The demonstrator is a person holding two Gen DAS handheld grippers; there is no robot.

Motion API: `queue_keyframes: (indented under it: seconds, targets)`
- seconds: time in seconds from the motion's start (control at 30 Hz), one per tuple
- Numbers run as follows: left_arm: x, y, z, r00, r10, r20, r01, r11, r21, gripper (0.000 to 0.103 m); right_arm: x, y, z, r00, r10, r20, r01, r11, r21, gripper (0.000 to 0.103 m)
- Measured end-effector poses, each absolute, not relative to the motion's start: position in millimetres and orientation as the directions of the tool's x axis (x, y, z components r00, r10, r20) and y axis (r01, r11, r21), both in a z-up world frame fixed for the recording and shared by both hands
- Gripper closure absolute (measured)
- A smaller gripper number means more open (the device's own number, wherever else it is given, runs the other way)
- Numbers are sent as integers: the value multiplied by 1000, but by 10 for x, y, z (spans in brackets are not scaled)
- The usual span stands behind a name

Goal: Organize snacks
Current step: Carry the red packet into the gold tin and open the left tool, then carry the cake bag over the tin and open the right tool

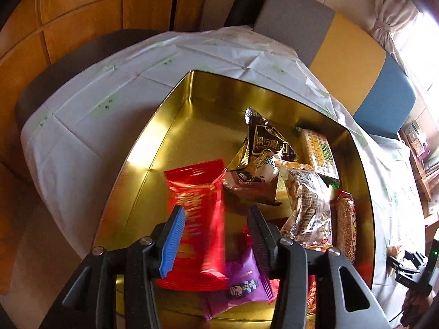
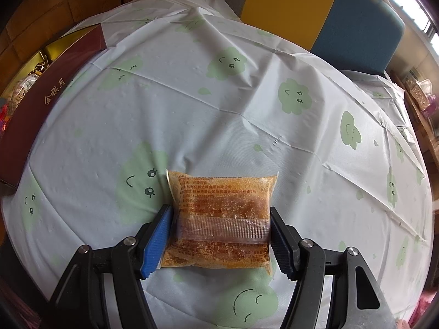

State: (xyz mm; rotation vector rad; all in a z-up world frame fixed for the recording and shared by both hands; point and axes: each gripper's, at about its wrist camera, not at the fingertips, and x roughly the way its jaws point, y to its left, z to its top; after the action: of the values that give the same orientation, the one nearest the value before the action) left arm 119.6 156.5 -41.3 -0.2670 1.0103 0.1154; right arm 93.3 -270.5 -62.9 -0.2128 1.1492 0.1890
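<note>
daylight from window at right; glare on gold tin; fisheye edges warped, dark.

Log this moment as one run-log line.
left gripper: open over red packet in gold tin | right gripper: straddling orange packet on tablecloth, contact unclear

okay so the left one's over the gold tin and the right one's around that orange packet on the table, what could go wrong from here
1. The right gripper only brackets the orange packet by its soft sides; it may buckle or slip when lifted.
2. The red packet between the open left gripper fingers may land on the purple packet, piling snacks in one part of the gold tin.
</note>
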Motion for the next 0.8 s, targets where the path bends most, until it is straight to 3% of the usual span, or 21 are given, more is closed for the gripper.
queue_keyframes:
  seconds: [0.8]
  targets:
    - [528,973,8,686,89,-722,-134,991,-5,55,900,-2680,-628,411,28,-911,-258,962,-86,35]
